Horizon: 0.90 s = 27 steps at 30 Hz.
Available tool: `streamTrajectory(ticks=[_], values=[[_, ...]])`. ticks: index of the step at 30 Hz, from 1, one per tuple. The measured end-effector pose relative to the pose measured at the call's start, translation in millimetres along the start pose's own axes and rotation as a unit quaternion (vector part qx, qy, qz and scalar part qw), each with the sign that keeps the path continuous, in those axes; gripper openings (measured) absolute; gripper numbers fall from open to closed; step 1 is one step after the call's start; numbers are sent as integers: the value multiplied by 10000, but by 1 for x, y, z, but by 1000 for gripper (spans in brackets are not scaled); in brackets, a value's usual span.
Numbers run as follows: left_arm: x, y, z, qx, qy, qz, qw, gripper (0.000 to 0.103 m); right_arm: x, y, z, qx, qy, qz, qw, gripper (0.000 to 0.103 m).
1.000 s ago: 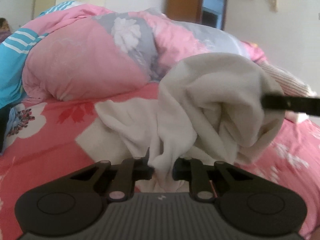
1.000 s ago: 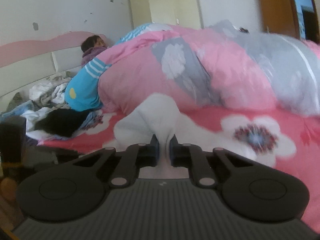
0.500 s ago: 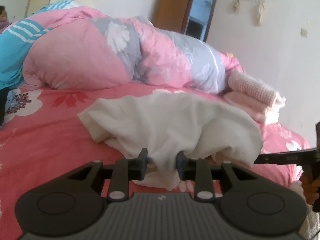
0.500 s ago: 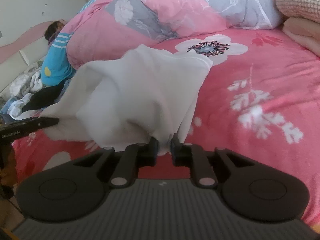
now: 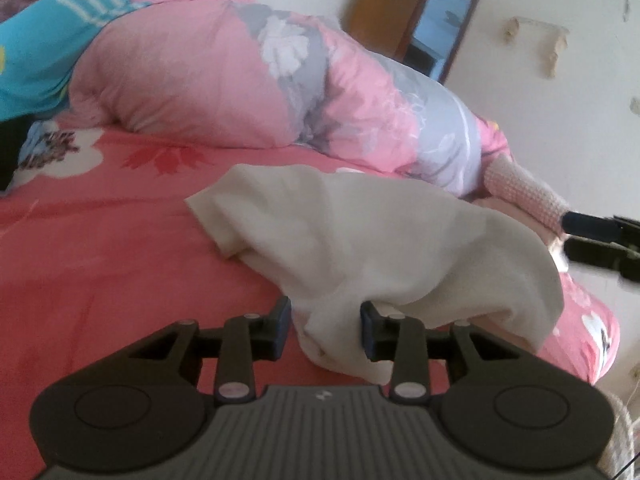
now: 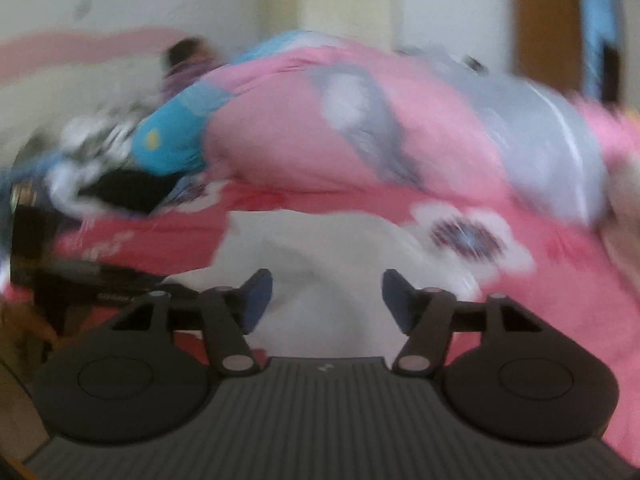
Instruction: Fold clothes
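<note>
Left wrist view: the left gripper (image 5: 325, 326) stands partly parted, its jaws having just been opening, with a hanging fold of the cream garment (image 5: 384, 240) between them; the right-hand pad touches the cloth, though no firm pinch shows. The garment lies rumpled on the red floral bed (image 5: 100, 248), before a heaped pink quilt (image 5: 208, 80)

Right wrist view, blurred: the right gripper (image 6: 327, 300) has just sprung wide and released, the garment (image 6: 320, 248) lying loose between its spread fingers (image 6: 396, 294)
</note>
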State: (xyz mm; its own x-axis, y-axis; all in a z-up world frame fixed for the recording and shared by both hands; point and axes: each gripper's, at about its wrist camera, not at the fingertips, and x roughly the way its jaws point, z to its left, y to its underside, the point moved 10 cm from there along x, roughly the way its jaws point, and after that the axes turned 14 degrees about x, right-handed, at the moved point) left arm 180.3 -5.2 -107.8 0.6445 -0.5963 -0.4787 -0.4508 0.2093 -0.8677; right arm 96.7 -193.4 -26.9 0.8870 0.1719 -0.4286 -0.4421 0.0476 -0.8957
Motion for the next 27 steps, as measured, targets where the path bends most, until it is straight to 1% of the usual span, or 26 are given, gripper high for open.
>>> streamTrajectory(ticks=[1,2,3,4,6,8,9,10,11,12,13,14,15,18,20,21,23,24,26,27], values=[[0,0,0,19,-26,-14,10000,37,10,1,17,-479,-55,21,9988,76],[0,0,1,37,-52,-28,10000,37,19,4,33,-1015,-86,38,9948,79],[0,0,1,56,-78,-42,9999,37,30,10,48,-1565,-72,58,9876,81],[0,-1,1,75,-104,-57,9999,37,42,18,59,-2129,10,78,9770,81],[0,-1,2,112,-156,-85,9998,37,65,31,80,-3162,207,75,9485,81],[-2,-3,-2,239,-211,-157,9994,37,87,45,90,-3868,259,155,9217,80],[-5,-4,-3,300,-243,-223,9990,37,95,46,89,-3918,294,247,9192,79],[-8,-6,-4,335,-272,-295,9986,37,102,47,87,-3903,332,349,9194,69],[-10,-7,-3,336,-295,-374,9983,37,110,47,84,-3887,370,451,9195,57],[-13,-9,-3,330,-316,-454,9979,39,117,47,81,-3870,408,553,9195,33],[-15,-11,-2,292,-321,-519,9977,46,125,48,79,-3853,446,654,9194,15],[-16,-12,0,246,-322,-580,9975,49,123,40,73,-3582,451,611,9305,10],[-18,-14,1,201,-323,-641,9972,54,120,30,66,-3249,449,535,9432,9],[-12,-10,3,212,-412,-501,9977,54,105,-2,43,-2207,520,208,9737,7],[-6,-5,3,184,-402,-345,9984,53,89,-24,14,-1361,584,-46,9890,7],[-3,-3,3,158,-383,-288,9987,53,80,-33,-3,-915,604,-145,9939,7],[0,1,4,144,-402,-228,9988,53,64,-46,-42,-1,642,-317,9974,6],[1,3,5,153,-432,-208,9987,53,57,-49,-64,469,659,-385,9960,6],[4,6,8,152,-494,-157,9985,53,45,-45,-99,1187,708,-498,9891,6],[6,8,8,142,-515,-120,9985,53,39,-40,-118,1538,756,-557,9836,6]])
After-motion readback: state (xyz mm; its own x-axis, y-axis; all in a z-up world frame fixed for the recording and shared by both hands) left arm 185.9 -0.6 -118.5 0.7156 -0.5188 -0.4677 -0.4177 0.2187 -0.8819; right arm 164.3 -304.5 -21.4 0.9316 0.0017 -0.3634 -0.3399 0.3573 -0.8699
